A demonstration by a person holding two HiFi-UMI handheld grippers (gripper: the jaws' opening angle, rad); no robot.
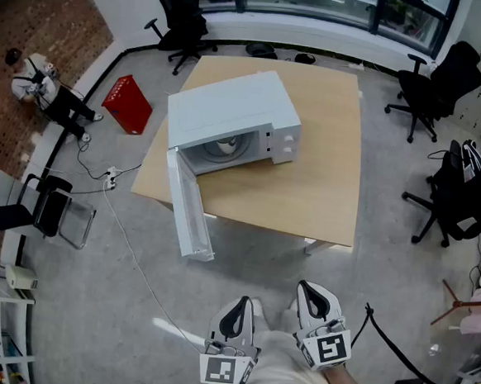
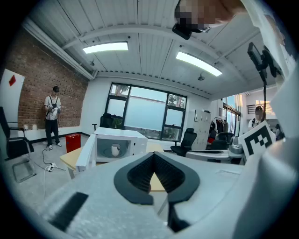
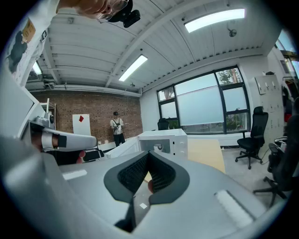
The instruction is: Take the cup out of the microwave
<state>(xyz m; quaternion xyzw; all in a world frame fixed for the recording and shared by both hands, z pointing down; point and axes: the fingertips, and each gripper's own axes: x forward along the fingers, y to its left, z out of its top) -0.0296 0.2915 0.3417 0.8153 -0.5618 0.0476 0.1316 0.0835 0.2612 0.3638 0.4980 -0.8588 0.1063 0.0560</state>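
We're standing back from the table [image 1: 326,152], a big pale wooden one on the grey floor. The white microwave [image 1: 230,112] sits near its left front corner, turned at an angle. Its door [image 1: 190,216] hangs wide open past the table edge. Whatever's printed by the two knobs is too small for us to read.

A red box [image 1: 128,104] stands on the floor off to the left, well apart from the table.

Both grippers are low in the head view, close in front of us and well short of the table. The left gripper [image 1: 238,307] has its jaws pressed together with nothing in them, and the right gripper [image 1: 315,299] looks the same, tips meeting and empty. The only "labels" we can see are the black-and-white square markers on their cubes.

The cup [image 2: 114,150], small and white, is upright inside the microwave, in the middle of the cavity.
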